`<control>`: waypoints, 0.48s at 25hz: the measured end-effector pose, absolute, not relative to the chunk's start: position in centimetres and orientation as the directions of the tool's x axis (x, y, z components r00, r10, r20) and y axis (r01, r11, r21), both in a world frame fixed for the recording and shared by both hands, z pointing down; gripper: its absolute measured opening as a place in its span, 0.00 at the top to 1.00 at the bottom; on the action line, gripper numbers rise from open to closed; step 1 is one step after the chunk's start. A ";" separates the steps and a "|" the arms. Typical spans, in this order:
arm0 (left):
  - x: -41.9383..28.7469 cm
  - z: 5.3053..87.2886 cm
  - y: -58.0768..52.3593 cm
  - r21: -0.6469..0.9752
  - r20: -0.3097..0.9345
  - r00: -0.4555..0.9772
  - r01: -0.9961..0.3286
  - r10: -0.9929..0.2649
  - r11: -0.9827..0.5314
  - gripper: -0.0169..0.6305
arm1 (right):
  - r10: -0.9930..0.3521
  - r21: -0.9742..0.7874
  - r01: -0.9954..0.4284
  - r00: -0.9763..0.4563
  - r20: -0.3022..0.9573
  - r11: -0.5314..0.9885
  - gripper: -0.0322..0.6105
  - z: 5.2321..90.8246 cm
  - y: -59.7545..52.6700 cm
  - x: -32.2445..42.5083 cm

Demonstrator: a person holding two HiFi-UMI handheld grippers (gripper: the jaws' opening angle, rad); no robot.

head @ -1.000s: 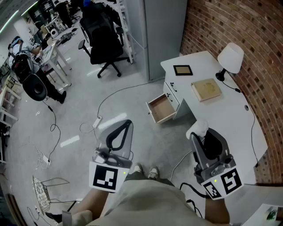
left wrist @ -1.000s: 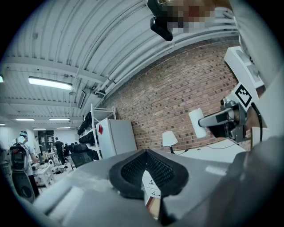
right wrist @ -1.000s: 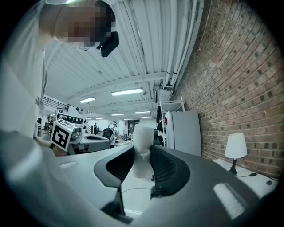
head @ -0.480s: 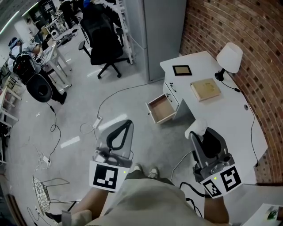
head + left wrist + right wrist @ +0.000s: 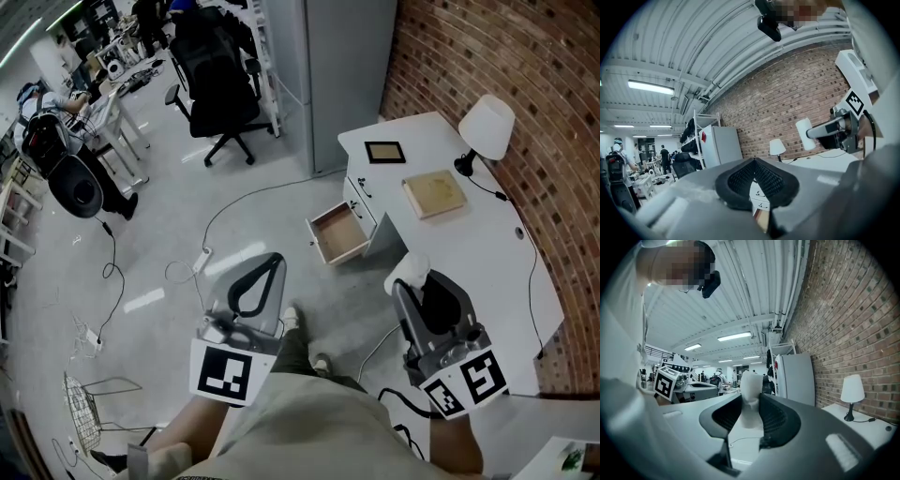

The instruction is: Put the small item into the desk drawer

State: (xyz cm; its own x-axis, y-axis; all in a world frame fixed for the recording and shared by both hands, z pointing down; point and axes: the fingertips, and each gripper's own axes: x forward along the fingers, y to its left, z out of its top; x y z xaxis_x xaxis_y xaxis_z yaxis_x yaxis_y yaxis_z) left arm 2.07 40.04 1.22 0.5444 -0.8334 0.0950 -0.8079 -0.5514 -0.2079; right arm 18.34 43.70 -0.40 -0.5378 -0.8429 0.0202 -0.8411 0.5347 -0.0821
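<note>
Small white item (image 5: 410, 270) upright in right gripper (image 5: 419, 284); desk drawer (image 5: 339, 234) open.

Open-plan office, part lab or workshop. White desk (image 5: 469, 253) with open drawer (image 5: 339, 234) and table lamp (image 5: 487, 122) stood against bare brick wall (image 5: 487, 47). Black swivel chair (image 5: 220, 94) sat nearby on grey concrete floor (image 5: 159, 234), loose cables (image 5: 239, 202) trailing across it. Tall grey cabinet (image 5: 328, 66) and metal rack (image 5: 269, 66) stood behind. Far end: crowded workbenches (image 5: 108, 112), people (image 5: 663, 153) among them. Overhead ran corrugated ceiling (image 5: 740, 296) with strip lights (image 5: 650, 86).
</note>
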 end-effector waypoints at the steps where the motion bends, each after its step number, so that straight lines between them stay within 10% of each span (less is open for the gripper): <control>1: 2.0 1.2 39.8 -0.209 0.094 0.546 -0.807 -0.832 -0.553 0.97 | -0.843 -0.080 -0.841 -0.538 0.021 0.535 0.76 -0.4 43.4 18.2; 12: 1.0 2.9 33.5 -0.193 0.101 0.575 -0.789 -0.812 -0.583 0.97 | -0.856 -0.083 -0.856 -0.515 0.053 0.510 0.76 1.6 37.1 17.0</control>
State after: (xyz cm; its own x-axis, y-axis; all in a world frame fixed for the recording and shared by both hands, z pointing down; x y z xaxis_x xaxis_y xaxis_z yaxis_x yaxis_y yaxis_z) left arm 1.02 33.46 2.91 0.5747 -0.8121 0.1015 -0.7893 -0.5827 -0.1934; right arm 17.03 37.07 1.55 -0.5147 -0.8557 0.0534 -0.8563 0.5098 -0.0828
